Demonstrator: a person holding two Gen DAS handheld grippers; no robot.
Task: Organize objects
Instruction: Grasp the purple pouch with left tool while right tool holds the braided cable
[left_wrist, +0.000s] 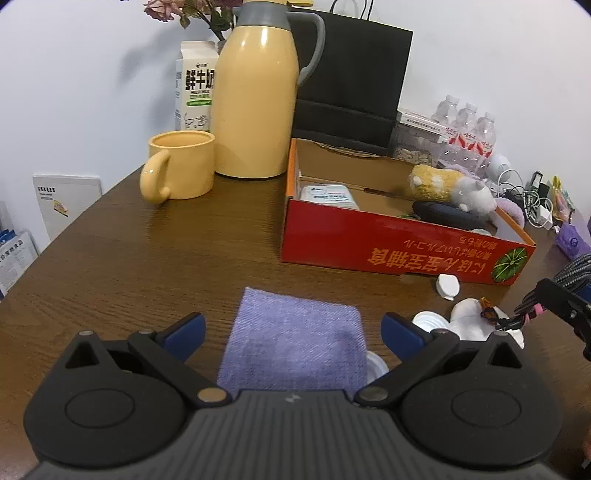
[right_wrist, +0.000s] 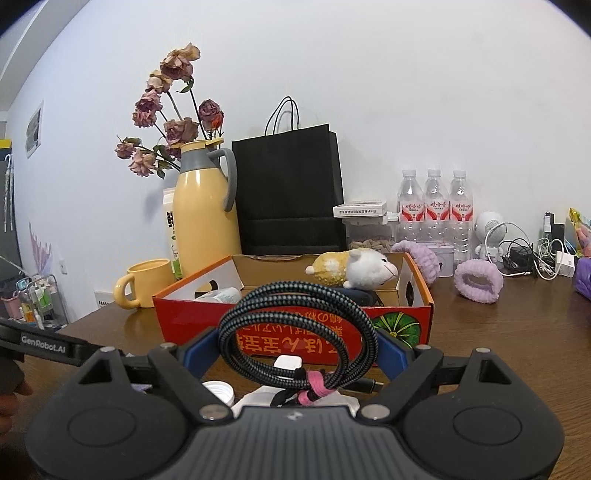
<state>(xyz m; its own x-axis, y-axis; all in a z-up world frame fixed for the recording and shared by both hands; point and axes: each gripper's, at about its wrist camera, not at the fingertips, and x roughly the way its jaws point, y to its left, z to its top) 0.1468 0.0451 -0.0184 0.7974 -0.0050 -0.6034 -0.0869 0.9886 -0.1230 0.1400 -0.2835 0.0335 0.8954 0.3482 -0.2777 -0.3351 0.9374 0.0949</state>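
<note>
Right wrist view shows the right gripper clamped on a coiled braided cable, held upright just in front of the red cardboard box. Inside that box lie a plush toy and a white packet. Left of the box, the left gripper stands spread wide over a purple cloth.

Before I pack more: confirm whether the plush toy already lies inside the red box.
Yes, the plush toy rests inside the open red box, atop other items.

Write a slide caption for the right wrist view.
Right gripper holds a coiled braided cable before the red cardboard box.
</note>
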